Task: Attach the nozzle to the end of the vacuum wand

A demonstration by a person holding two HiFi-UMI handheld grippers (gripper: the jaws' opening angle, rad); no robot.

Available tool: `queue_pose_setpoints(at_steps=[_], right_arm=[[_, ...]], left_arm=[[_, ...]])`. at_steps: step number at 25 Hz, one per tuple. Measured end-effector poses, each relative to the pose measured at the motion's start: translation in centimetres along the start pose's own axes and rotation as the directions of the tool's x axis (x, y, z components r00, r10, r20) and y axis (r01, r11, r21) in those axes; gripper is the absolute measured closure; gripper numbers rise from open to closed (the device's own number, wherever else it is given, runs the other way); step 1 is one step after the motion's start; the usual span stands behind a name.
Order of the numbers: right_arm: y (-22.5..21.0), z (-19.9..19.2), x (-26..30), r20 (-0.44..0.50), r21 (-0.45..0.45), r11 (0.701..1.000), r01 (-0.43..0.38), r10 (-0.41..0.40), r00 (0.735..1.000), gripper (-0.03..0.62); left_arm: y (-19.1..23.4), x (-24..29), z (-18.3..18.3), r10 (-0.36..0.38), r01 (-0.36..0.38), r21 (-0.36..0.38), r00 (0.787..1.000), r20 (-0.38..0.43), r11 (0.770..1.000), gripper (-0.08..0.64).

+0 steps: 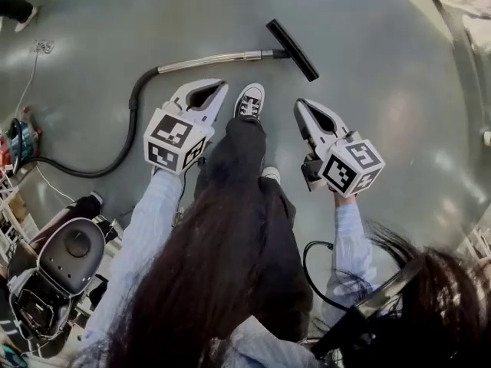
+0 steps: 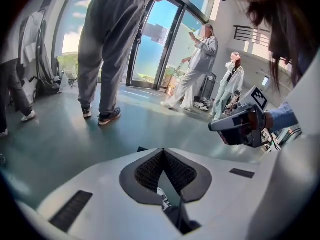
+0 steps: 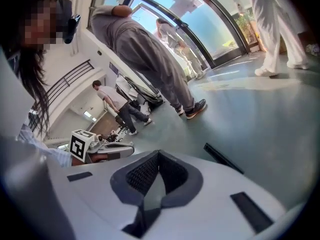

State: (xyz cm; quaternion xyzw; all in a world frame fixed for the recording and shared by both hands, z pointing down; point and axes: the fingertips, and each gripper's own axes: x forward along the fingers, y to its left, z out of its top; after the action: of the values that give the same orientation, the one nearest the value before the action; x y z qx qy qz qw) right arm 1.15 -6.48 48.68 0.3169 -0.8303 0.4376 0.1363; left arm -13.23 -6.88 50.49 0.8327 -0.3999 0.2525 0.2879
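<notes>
In the head view a metal vacuum wand (image 1: 215,60) lies on the grey floor. A flat black nozzle (image 1: 292,49) sits on its right end, and a black hose (image 1: 115,156) curves off its left end. My left gripper (image 1: 223,85) hangs in the air on the near side of the wand, jaws shut and empty. My right gripper (image 1: 300,103) hangs below and right of the nozzle, also shut with nothing in it. The left gripper view shows the closed jaws (image 2: 163,151) and the right gripper (image 2: 240,126) beside them. An edge of the nozzle (image 3: 222,158) peeks past the closed jaws (image 3: 159,154) in the right gripper view.
The hose runs to a vacuum body (image 1: 19,140) at the left edge. A grey machine (image 1: 57,271) stands at the lower left. The wearer's shoe (image 1: 249,100) is between the grippers. A person in grey trousers (image 2: 107,49) and others stand by the glass doors (image 2: 150,49).
</notes>
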Motion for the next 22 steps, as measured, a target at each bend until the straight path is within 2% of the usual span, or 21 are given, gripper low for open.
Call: queue_pose_setpoints(at_steps=[3,9,14,18,22], right_arm=[[4.6,1.4,-4.9,0.004,0.007,1.0,0.006,-0.006,1.0,0.587],[13.6,4.6,-15.1,0.036,-0.006,1.0,-0.023,0.024,0.999,0.586],[20.6,5.8,-22.2,0.013,-0.069,0.997,-0.031,0.032,0.999,0.586],[24.3,4.8,-26.8,0.013,-0.062,0.998,-0.03,0.031,0.999,0.586],[25.7,4.9,-27.8,0.017,-0.055,0.998,-0.013,0.014,1.0,0.586]], left_arm=[[-4.9,-6.0,0.6,0.003,-0.003,-0.055,1.0,0.001,0.998,0.555],[-15.0,-16.6,3.1,0.039,-0.024,-0.199,0.997,0.068,0.98,0.555],[-20.4,-25.4,7.5,0.121,-0.064,-0.27,0.972,0.2,0.961,0.555],[-24.5,-31.0,8.6,0.127,-0.057,-0.269,0.96,0.251,0.961,0.555],[-25.3,-34.0,9.7,0.126,-0.066,-0.228,0.956,0.263,0.971,0.555]])
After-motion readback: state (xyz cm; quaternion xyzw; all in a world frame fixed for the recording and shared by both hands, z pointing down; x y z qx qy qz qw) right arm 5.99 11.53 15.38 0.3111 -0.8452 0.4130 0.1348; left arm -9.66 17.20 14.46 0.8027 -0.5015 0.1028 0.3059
